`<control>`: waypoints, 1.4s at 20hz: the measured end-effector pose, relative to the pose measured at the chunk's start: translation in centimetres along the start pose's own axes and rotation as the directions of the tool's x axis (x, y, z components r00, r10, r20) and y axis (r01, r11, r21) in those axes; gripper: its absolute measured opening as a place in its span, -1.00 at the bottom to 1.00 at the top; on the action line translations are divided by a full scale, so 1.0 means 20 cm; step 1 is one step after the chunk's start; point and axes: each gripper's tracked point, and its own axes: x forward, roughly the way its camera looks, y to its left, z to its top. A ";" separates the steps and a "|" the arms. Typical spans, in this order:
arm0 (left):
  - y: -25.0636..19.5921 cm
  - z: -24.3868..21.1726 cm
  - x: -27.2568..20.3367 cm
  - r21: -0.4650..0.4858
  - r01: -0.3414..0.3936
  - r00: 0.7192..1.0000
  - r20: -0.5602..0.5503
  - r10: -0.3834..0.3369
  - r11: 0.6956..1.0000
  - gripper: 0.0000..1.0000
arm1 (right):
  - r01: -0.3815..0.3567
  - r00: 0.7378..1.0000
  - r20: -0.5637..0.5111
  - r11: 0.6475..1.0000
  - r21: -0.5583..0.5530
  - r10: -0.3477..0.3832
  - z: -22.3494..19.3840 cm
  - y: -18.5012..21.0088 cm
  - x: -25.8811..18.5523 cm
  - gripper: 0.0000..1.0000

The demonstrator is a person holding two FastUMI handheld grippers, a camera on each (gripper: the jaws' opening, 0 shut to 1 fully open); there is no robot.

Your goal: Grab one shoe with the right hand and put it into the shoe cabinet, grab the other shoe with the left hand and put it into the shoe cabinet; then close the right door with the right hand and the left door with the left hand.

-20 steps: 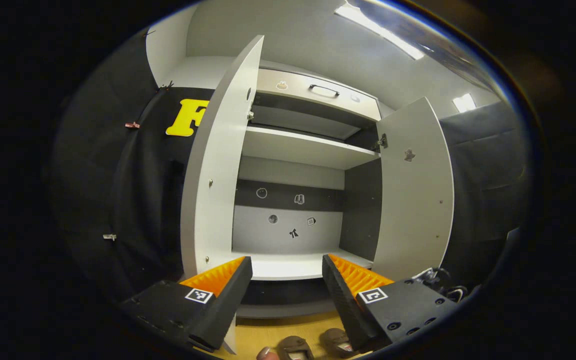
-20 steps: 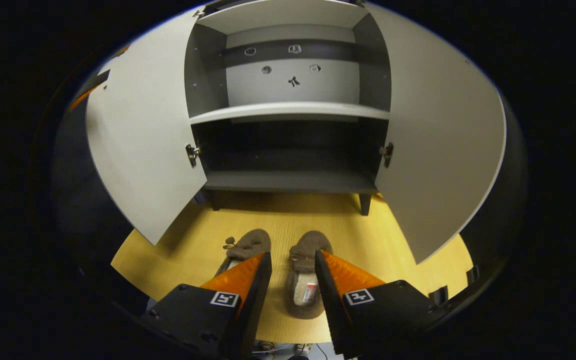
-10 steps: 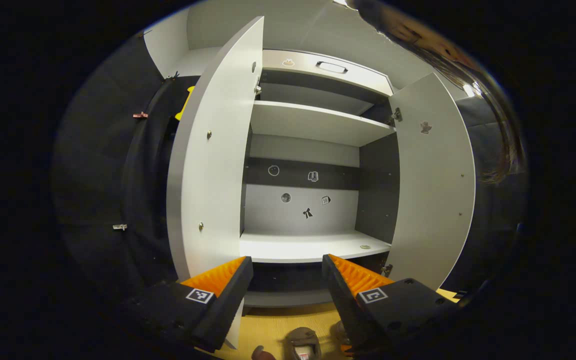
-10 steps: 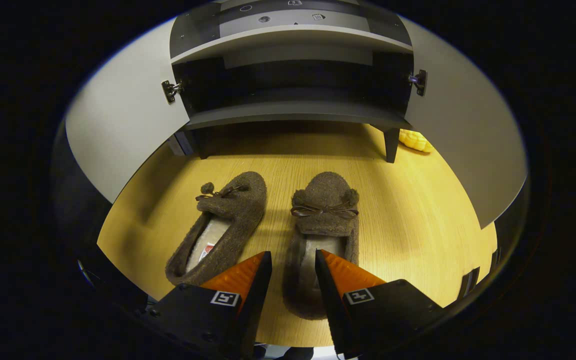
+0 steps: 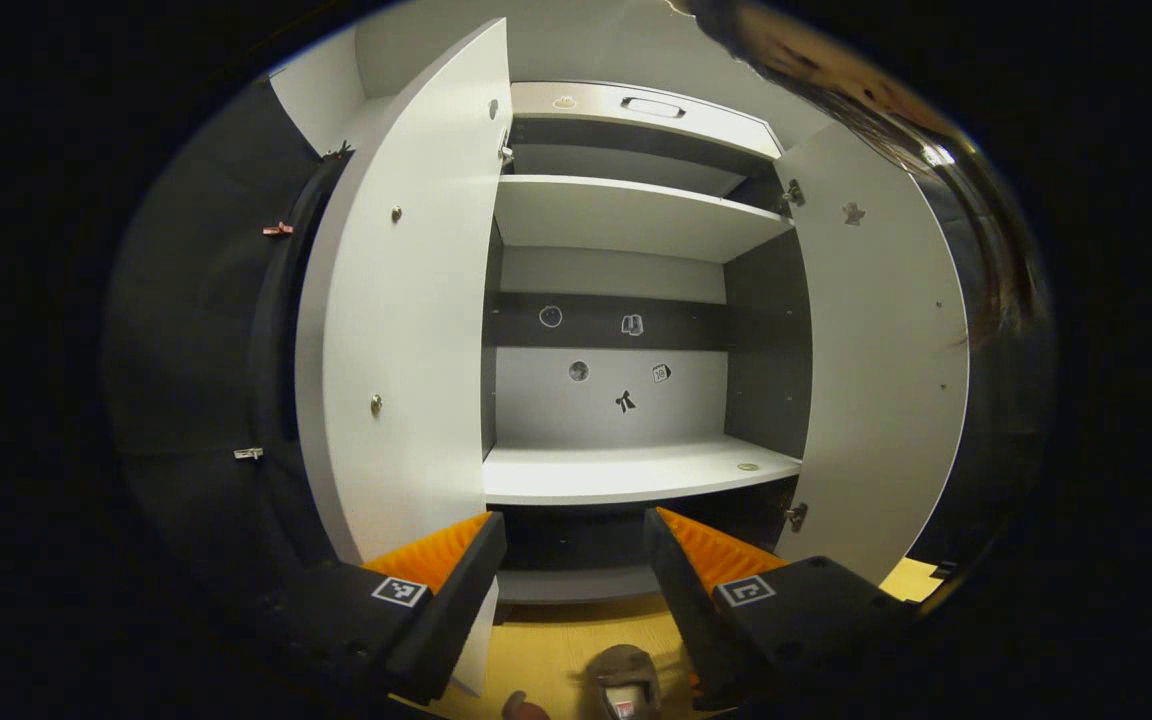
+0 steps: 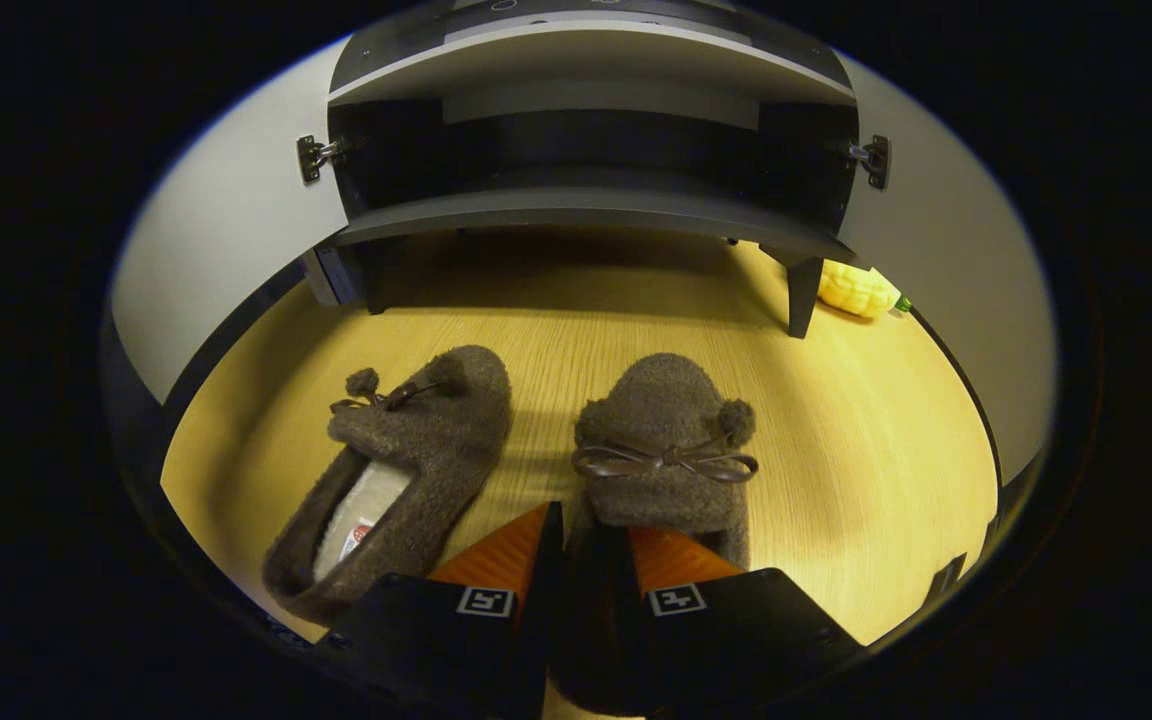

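Since the right shoe point(image 6: 664, 440) is a soft, fuzzy brown slipper with a thin bow across its top, I judge it light and floppy, easy to crush but unlikely to slip, and best taken by the side wall of its opening near the heel, where the edge is thin enough to pinch. It lies on the yellow wooden floor point(image 6: 866, 440) with its toe toward the shoe cabinet point(image 6: 576, 215), and my right claw point(image 6: 591, 560) sits right at its heel end, the fingers drawn nearly together around the near edge of the opening; I read that as closing on the wall, though I cannot tell whether both fingers already press on it. The left shoe point(image 6: 391, 470) lies just beside it, angled a little outward, its pale lining and a label showing, untouched. Beyond both, the cabinet's dark bottom shelf stands open between the left door point(image 6: 226, 230) and the right door point(image 6: 946, 250), both swung wide. A small yellow object point(image 6: 856, 288) rests on the floor near the cabinet's right leg. My left claw point(image 5: 574, 560) hangs wide open and empty, facing the cabinet's pale middle shelf point(image 5: 626, 472), with one shoe's toe point(image 5: 626, 680) just visible below it on the floor.
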 end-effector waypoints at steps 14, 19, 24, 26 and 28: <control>-0.11 -0.09 -0.01 0.037 0.008 0.999 -0.039 -0.006 0.999 0.73 | 0.007 1.000 0.003 0.999 -0.041 -0.007 0.04 -0.03 0.08 -0.84; -0.13 -0.04 -0.02 0.050 -0.004 1.000 -0.018 0.005 0.999 0.72 | -0.044 0.998 0.049 0.999 -0.020 0.045 0.23 -0.03 -0.13 -0.84; -0.15 0.03 -0.06 -0.013 -0.011 1.000 -0.005 0.011 1.000 0.72 | -0.057 0.973 0.218 0.996 -0.071 0.071 0.73 -0.05 -0.56 -0.84; -0.16 0.03 -0.09 -0.031 -0.012 1.000 -0.008 0.012 0.999 0.72 | -0.052 0.952 0.296 0.996 -0.077 0.072 0.98 -0.08 -0.71 -0.84; -0.15 0.04 -0.11 -0.030 -0.021 1.000 -0.013 0.020 0.999 0.73 | -0.036 0.939 0.340 0.998 -0.060 0.055 1.20 -0.13 -0.77 -0.84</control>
